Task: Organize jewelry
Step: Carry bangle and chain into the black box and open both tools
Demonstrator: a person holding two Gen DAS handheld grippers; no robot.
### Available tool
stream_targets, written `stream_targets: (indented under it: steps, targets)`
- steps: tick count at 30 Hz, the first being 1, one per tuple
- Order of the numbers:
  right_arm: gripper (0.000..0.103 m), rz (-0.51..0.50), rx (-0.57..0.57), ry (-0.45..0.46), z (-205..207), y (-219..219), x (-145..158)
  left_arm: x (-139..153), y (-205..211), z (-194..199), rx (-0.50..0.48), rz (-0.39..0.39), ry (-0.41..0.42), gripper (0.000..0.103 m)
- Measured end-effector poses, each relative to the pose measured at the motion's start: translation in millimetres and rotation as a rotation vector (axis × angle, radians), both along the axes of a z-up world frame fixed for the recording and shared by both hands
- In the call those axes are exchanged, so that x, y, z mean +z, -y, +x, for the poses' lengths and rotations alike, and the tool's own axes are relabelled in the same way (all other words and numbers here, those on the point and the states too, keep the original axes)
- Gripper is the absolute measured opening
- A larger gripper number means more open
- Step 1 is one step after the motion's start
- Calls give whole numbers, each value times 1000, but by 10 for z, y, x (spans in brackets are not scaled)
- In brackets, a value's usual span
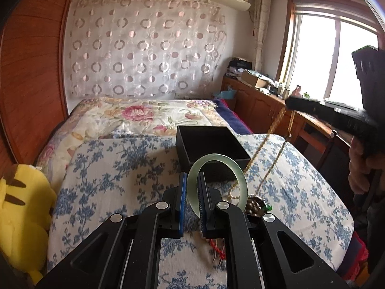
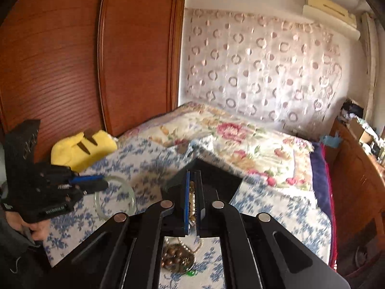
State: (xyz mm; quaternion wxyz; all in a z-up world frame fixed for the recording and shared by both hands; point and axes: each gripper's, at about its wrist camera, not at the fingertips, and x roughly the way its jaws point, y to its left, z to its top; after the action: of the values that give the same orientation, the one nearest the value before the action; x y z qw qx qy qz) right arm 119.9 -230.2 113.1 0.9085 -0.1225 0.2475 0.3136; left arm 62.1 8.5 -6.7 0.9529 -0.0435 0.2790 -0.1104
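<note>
My left gripper is shut on a pale green jade bangle, which stands upright between the blue pads, just in front of an open black box. In the right wrist view the left gripper holds the bangle above the blue-flowered bedspread. My right gripper is shut on a gold bead necklace, raised near the box. From the left wrist view, the right gripper hangs high at the right, and the necklace trails down to the bed.
A heap of brown beads with a green bead lies on the bedspread under the grippers, beside a red cord. A yellow plush toy sits at the left edge. A wooden wardrobe stands left, cluttered cabinets right.
</note>
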Motion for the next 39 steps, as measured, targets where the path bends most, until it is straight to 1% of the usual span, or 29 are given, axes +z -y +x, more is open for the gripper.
stream_targets:
  steps: [6, 10, 17, 20, 24, 31, 33, 36, 39]
  targets:
    - [4, 12, -9, 58, 101, 19, 294, 58, 23, 149, -12, -4, 7, 8]
    - [4, 15, -13, 94, 232, 23, 460, 61, 49, 337, -20, 11, 4, 8]
    - [4, 34, -22, 131, 520, 29, 682, 75, 67, 652, -26, 16, -4, 8]
    - [4, 29, -24, 130, 635, 21, 680, 97, 86, 769, -30, 13, -3, 8]
    - [4, 13, -20, 77, 833, -7, 483, 74, 114, 919, -31, 14, -15, 8]
    - [6, -35, -8, -87, 1145, -119, -305, -71, 212, 1207, -40, 42, -66, 8]
    - [6, -41, -13, -112, 1183, -149, -460, -93, 256, 1269, -44, 51, -76, 8]
    - [6, -40, -17, -129, 1219, -104, -592, -145, 319, 1369, -53, 61, -95, 8]
    - [6, -34, -35, -134, 1217, -19, -651, -199, 379, 1473, -62, 68, -118, 8]
